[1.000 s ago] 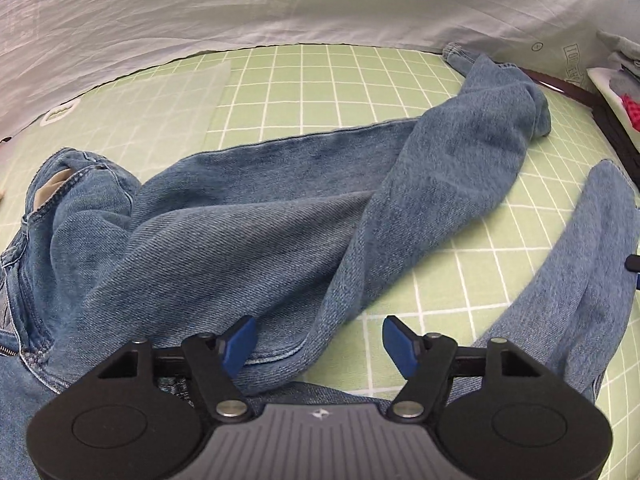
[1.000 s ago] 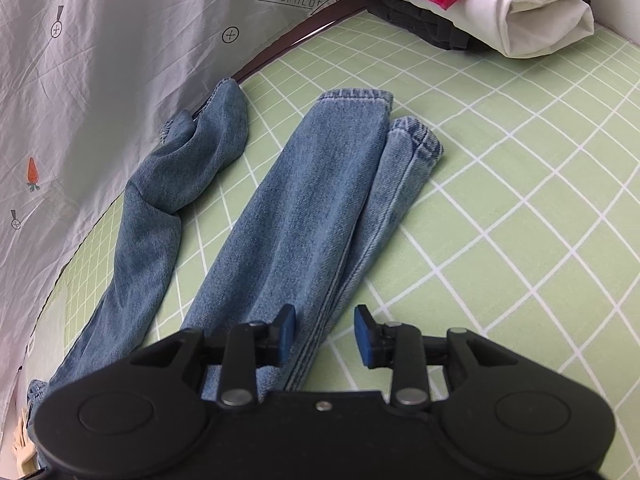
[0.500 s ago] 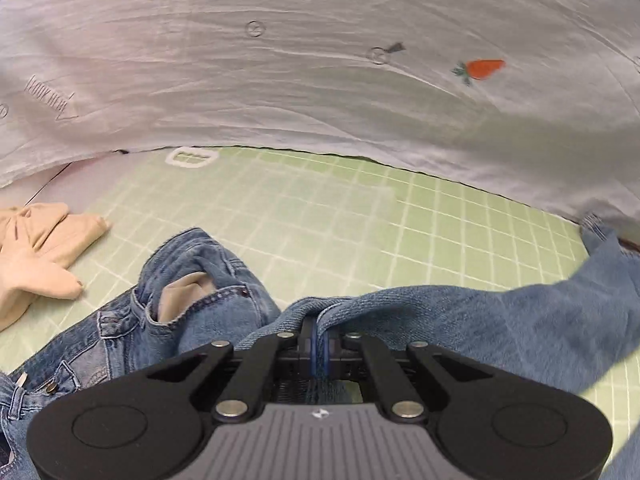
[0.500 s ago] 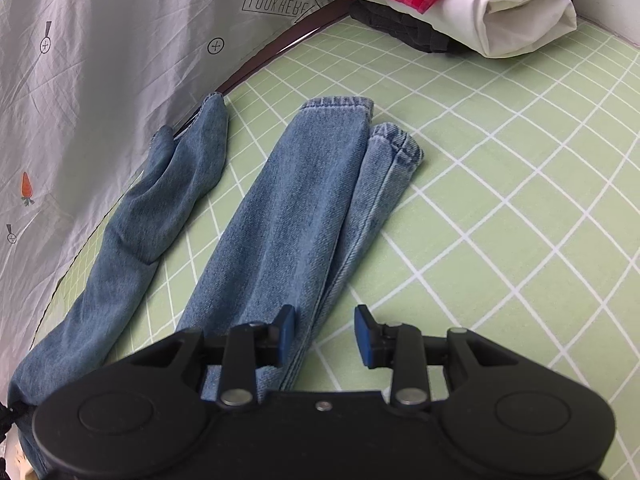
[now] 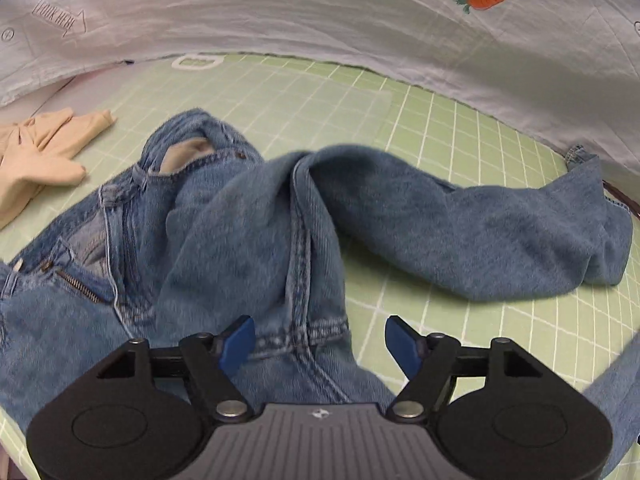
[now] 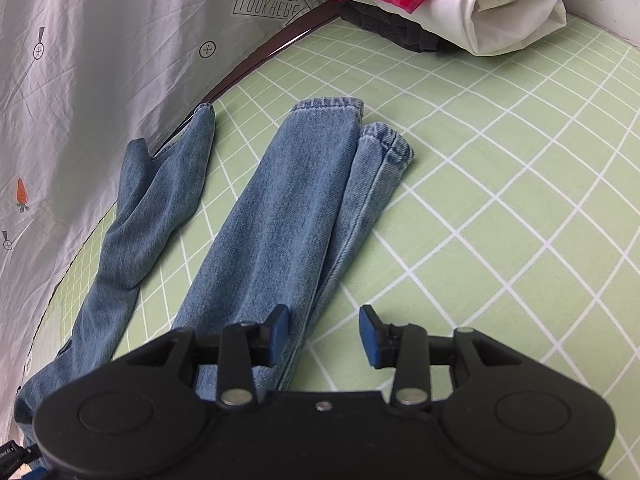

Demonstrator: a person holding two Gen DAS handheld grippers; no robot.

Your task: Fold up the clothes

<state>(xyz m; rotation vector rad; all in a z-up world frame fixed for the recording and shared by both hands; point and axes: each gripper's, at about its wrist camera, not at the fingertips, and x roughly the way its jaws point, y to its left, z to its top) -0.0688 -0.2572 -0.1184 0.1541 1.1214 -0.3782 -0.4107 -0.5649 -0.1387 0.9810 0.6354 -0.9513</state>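
Observation:
Blue jeans (image 5: 248, 240) lie crumpled on the green grid mat (image 5: 320, 96), waist and open zipper at the left, one leg stretching to the right. My left gripper (image 5: 320, 344) is open and empty, just above the crotch seam. In the right wrist view the two legs of the jeans (image 6: 288, 216) run away from me, cuffs at the far end; one leg lies along the mat's left edge. My right gripper (image 6: 323, 336) is open and empty, over the near leg's right edge.
A beige garment (image 5: 36, 156) lies at the mat's left. A stack of folded clothes (image 6: 440, 4), red check, white and dark, stands at the far right corner. A white wrinkled cloth backdrop (image 5: 320, 12) rises behind the mat.
My left gripper, shut on the denim half a second ago, has opened and let the fabric drop onto the mat. The right gripper has opened wider and the far leg has shifted.

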